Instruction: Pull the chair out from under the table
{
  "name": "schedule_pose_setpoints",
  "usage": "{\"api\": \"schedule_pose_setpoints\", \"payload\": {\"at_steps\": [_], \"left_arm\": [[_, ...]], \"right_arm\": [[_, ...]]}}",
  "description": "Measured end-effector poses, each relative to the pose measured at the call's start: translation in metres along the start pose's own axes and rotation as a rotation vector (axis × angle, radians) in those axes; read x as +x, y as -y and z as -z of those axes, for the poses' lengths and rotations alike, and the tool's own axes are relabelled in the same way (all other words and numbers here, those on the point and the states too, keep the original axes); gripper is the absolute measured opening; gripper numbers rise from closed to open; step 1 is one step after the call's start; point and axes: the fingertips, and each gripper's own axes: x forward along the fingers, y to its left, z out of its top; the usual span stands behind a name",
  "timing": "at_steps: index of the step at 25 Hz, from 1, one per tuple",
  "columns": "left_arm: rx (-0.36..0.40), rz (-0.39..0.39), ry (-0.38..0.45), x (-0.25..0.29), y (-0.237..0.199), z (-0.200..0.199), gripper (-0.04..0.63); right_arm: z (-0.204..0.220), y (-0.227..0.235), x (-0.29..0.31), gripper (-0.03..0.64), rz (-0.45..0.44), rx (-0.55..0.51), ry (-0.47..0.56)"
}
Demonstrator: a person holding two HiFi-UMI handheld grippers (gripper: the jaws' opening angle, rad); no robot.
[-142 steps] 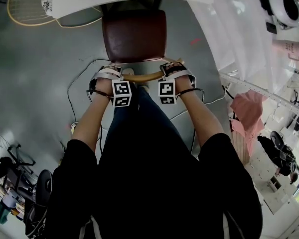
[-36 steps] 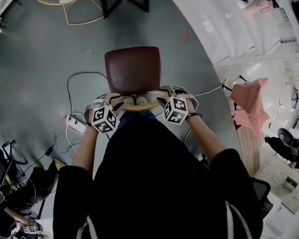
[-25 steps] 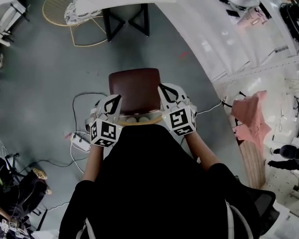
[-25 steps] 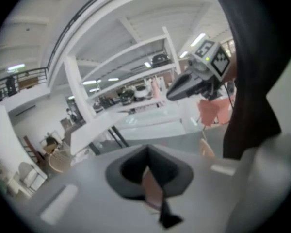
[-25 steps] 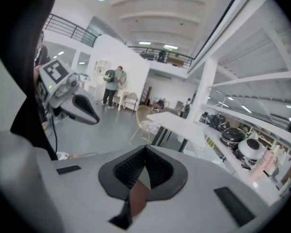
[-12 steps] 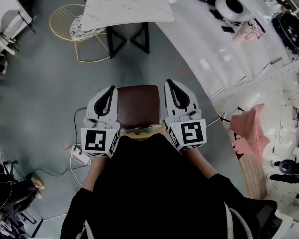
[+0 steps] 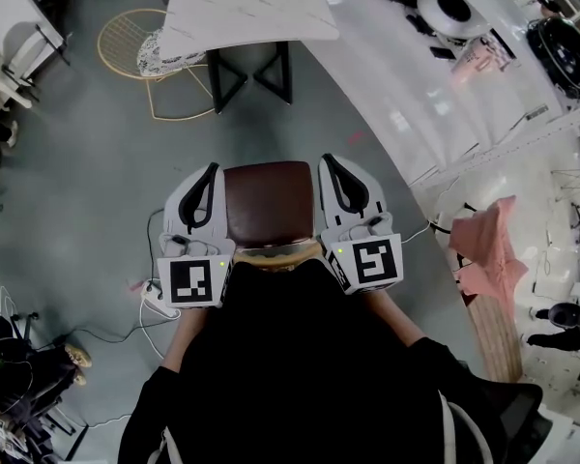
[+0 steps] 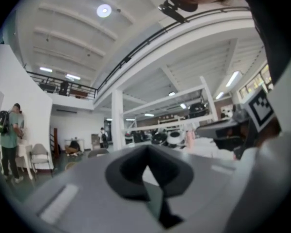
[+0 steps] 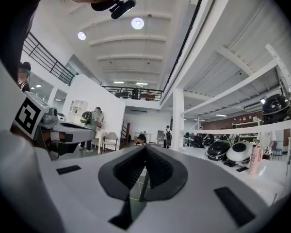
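We hold the left claw (image 7: 211, 172) and right claw (image 7: 329, 162) shut and empty, flanking the chair (image 7: 269, 201) below them, because it stands clear of the surface (image 7: 246, 8).

My left gripper (image 8: 146, 171) points level into a high white hall, its jaws closed together with nothing between them. At far left I see a person with a backpack (image 8: 9, 139); a white column (image 8: 118, 123) stands beyond the gripper.

Chair (image 7: 269, 201) seat seems smooth brown leather; table (image 7: 246, 13) top glossy, marbled white; floor (image 7: 77, 191) smooth grey.
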Motion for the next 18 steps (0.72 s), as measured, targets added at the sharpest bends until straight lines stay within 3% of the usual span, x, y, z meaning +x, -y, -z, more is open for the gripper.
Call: {"api": "schedule_pose_setpoints", "payload": {"at_steps": [18], "left_arm": [[0.006, 0.024, -0.004, -0.001, 0.002, 0.004, 0.008]], "right_arm": [[0.012, -0.009, -0.001, 0.02, 0.009, 0.025, -0.028]]}}
